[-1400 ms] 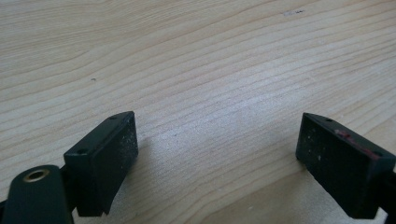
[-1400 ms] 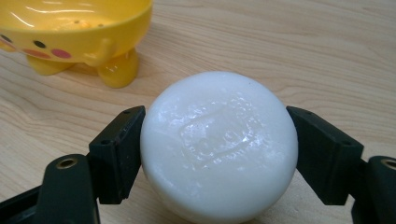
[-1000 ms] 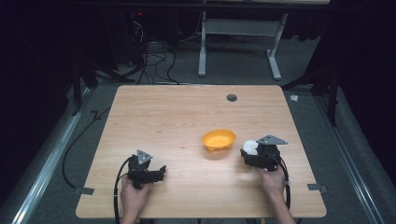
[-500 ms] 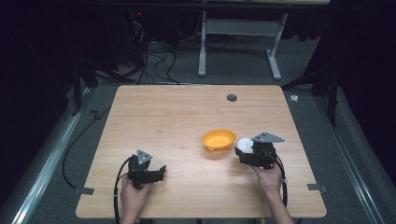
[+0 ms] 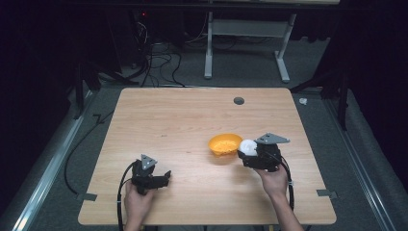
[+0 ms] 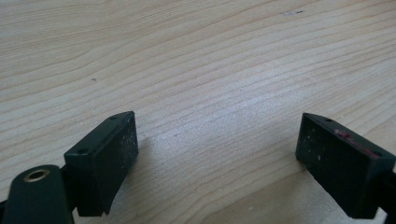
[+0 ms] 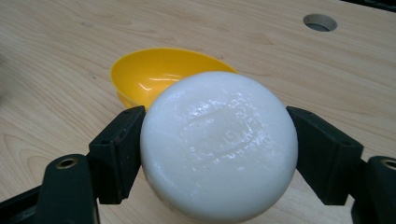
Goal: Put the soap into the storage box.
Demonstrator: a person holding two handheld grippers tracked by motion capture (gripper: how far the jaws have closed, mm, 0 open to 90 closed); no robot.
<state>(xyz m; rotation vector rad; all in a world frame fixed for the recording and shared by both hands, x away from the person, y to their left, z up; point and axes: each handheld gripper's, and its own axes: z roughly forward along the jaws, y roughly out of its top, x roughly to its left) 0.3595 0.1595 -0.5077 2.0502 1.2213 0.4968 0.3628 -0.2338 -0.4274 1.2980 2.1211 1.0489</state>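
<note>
Soap (image 7: 218,149), a round white cake with no clear long axis, is pinched at its sides by the right gripper (image 5: 251,153), stamped face toward that gripper's camera, just right of the bowl (image 5: 224,143). Since a second ago it has risen and closed in on the bowl. Well left of the bowl, the left gripper (image 5: 165,176) sits unmoved, jaws spread and empty.

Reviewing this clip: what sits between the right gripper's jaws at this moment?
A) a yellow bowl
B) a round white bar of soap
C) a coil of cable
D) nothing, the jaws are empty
B: in the right gripper view the right gripper has its two black jaws pressed on either side of the round white bar of soap, with the yellow bowl just behind it on the wooden table.
</note>
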